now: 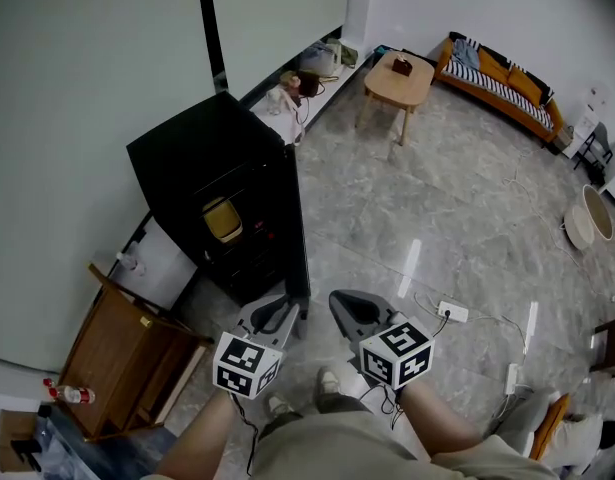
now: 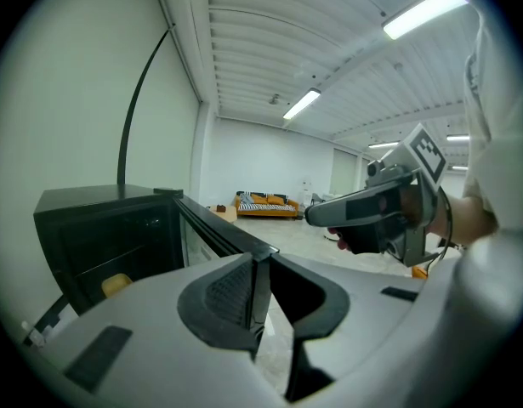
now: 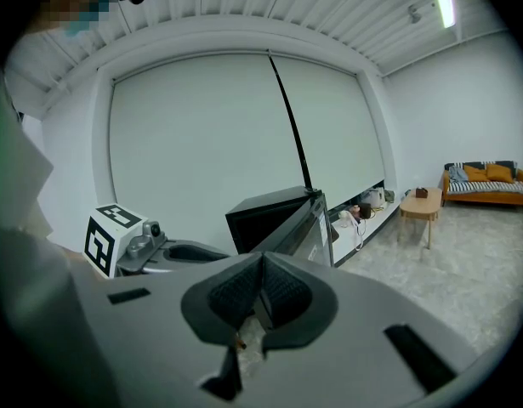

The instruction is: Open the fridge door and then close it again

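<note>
the fridge [image 1: 202, 163] stands left of centre in the head view, its door [image 1: 293, 218] swung open, so the opening looks done. the left gripper [image 1: 277, 314] pinches the door's edge; the right gripper [image 1: 355, 308] is pressed together on nothing. closing is still left.

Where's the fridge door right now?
Head view, left of centre: the fridge door stands swung open from the black fridge, its edge in the left tool.

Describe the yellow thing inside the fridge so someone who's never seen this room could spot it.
Find the black fridge standing against the pale wall, its door swung open. Inside sits a small yellow object, the only bright thing in that dark interior.
</note>
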Demonstrator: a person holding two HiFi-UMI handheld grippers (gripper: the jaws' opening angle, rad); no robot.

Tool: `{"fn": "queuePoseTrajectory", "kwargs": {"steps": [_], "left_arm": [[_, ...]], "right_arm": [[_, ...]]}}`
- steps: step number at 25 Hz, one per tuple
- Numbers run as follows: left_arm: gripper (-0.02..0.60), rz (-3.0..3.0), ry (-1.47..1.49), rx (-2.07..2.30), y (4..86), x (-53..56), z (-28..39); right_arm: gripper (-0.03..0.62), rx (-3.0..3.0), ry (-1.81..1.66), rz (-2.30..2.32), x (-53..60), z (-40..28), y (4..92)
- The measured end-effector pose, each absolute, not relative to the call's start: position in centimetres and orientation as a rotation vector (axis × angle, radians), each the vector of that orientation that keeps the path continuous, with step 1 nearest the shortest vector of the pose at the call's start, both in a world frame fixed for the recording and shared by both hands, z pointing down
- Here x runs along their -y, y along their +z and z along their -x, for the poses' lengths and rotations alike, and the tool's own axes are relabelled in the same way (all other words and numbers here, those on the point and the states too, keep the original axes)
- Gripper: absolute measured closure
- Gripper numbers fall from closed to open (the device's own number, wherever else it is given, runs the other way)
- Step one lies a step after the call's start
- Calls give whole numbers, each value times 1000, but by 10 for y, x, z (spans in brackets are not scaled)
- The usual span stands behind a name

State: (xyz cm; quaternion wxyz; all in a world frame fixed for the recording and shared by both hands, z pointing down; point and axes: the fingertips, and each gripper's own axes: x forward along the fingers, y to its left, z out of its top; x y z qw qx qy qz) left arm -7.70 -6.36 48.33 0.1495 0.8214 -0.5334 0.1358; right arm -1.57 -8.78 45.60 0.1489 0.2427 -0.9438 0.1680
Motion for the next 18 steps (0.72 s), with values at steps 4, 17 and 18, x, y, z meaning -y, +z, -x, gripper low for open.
{"fn": "queuePoseTrajectory", "kwargs": {"steps": [4,17,18], "left_arm": [[514,-2322,344,1646,475,69,87],[474,-2303,301,1572,479,79,85],[472,-2301,294,1560,479,80,84]], "right_arm": [[597,2710,490,-698,92,12,458],[597,2694,512,-683,95,12,469],[597,2693,514,-687,96,11,470]]}}
